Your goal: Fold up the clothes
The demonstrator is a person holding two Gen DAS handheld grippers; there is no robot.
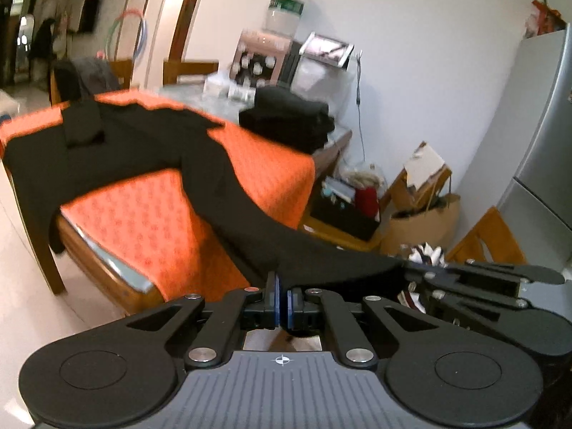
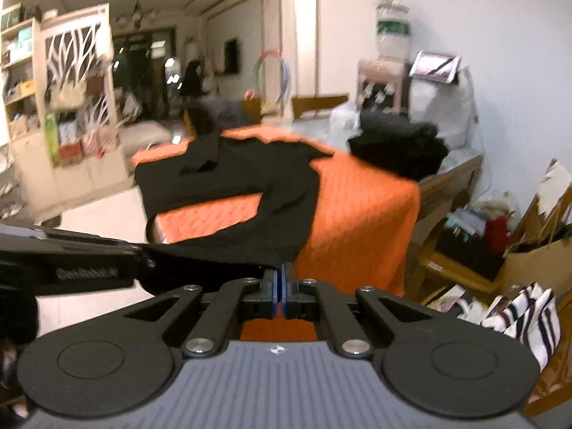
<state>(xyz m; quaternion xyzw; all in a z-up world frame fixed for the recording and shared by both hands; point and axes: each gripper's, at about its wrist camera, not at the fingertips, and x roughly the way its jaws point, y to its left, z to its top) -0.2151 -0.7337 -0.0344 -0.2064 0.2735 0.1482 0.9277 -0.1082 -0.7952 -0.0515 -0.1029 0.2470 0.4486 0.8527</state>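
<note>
Two grippers, each with fingers pinched tight on the near hem of one black garment (image 1: 150, 150). Left gripper (image 1: 282, 302): fingers clamped on the cloth edge. Right gripper (image 2: 279, 291): fingers likewise clamped on the same edge, just beside the left one. Garment: mostly spread over the orange cloth (image 1: 150, 221) that covers the surface, its near end lifted off toward the grippers. One pile of dark folded clothes (image 1: 289, 121) at the far end of the surface, apart from the garment.

The black garment (image 1: 150, 150) blurs at its far end, its near edge hidden behind the tongs.
</note>
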